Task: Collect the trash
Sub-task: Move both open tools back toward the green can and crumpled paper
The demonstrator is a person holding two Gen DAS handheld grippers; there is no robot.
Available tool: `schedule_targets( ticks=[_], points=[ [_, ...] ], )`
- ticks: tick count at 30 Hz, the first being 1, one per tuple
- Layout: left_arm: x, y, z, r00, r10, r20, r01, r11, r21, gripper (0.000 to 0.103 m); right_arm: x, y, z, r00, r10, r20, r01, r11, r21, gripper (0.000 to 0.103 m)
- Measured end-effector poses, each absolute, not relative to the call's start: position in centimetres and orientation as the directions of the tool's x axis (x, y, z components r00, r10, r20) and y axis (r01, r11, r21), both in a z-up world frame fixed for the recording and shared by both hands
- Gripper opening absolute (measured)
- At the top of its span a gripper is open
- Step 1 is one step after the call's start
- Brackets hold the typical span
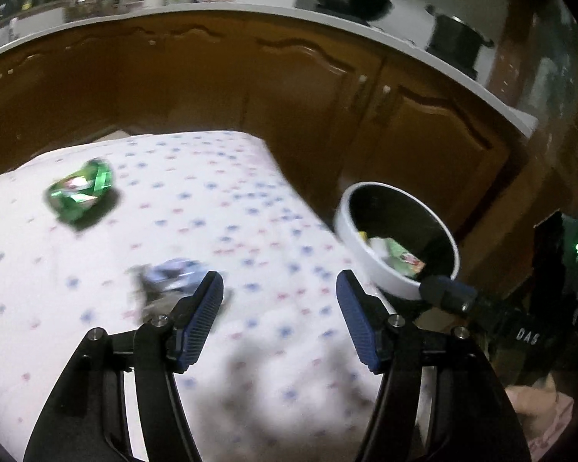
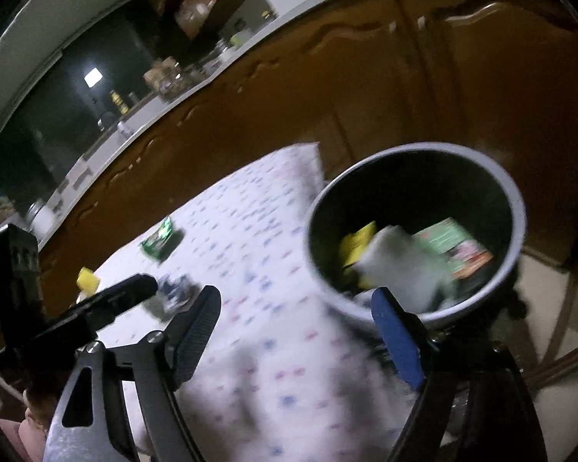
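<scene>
Trash [image 1: 173, 281] lies beside both hand-held grippers [image 1: 279, 321] [image 2: 300, 335], spread and empty

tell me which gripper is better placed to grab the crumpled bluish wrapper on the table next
Left. The left gripper is open and empty, with the bluish wrapper lying just beside its left finger. The right gripper, also open and empty, sits by the bin, farther from that wrapper.

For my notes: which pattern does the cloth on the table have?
The tablecloth is white with small blue and red dots, clearest in the left wrist view.
</scene>
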State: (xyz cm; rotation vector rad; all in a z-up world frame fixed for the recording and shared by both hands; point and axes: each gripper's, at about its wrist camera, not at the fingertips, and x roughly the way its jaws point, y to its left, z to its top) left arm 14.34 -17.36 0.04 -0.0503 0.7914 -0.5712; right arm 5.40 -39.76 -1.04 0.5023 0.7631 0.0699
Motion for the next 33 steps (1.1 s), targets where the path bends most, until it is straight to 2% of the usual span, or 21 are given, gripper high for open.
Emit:
schedule_targets(
  ticks=[13,29,33],
  points=[
    [15.9,-7.3,-2.7,0.606,-0.394,-0.691,0.256,0.919,-0.3,0.063,7.9,-31.5,-3.8,0.634,0.369,-0.68,0.013,0.874,0.486,0.082],
    [21.1,-2.2,-4.0,0.602,-0.269,-0.752,0.033,0.949,-0.313,0.07,13.1,-26.9,-4.6,0.614,0.444,-0.653,-0.002,0.828,0.561,0.082],
    [23.7,-0.7,-4.3,0.592,-0.274,-0.758,-0.037,0.93,-0.365,0.07,14.3,-26.7,-5.0,0.608,0.449,-0.655,0.022,0.815,0.579,0.082]
  ],
)
